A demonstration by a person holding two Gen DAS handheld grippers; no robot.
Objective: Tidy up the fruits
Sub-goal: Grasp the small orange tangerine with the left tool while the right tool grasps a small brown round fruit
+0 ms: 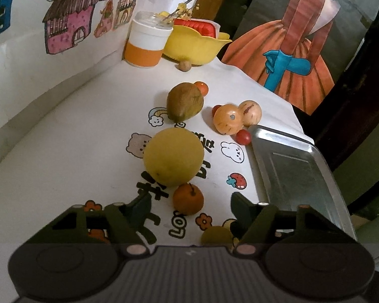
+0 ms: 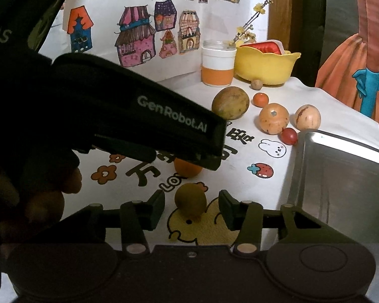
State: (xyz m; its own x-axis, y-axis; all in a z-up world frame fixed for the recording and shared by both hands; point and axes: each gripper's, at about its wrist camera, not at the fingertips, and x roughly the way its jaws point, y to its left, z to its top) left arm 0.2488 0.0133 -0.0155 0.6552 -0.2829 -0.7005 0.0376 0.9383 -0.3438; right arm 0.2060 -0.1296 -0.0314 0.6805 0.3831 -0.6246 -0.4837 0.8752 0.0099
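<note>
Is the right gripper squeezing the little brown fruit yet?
Apart. In the right wrist view, the right gripper is open, and white cloth shows between each finger and the small brown fruit sitting between them.

White tablecloth (image 1: 63, 151) printed with cartoon animals; silver tray (image 1: 298, 166); yellow bowl (image 1: 197, 45); orange-and-white jar (image 1: 147, 43).

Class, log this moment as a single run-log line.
left gripper: open, over small orange | right gripper: open, around small brown fruit | metal tray: empty
</note>
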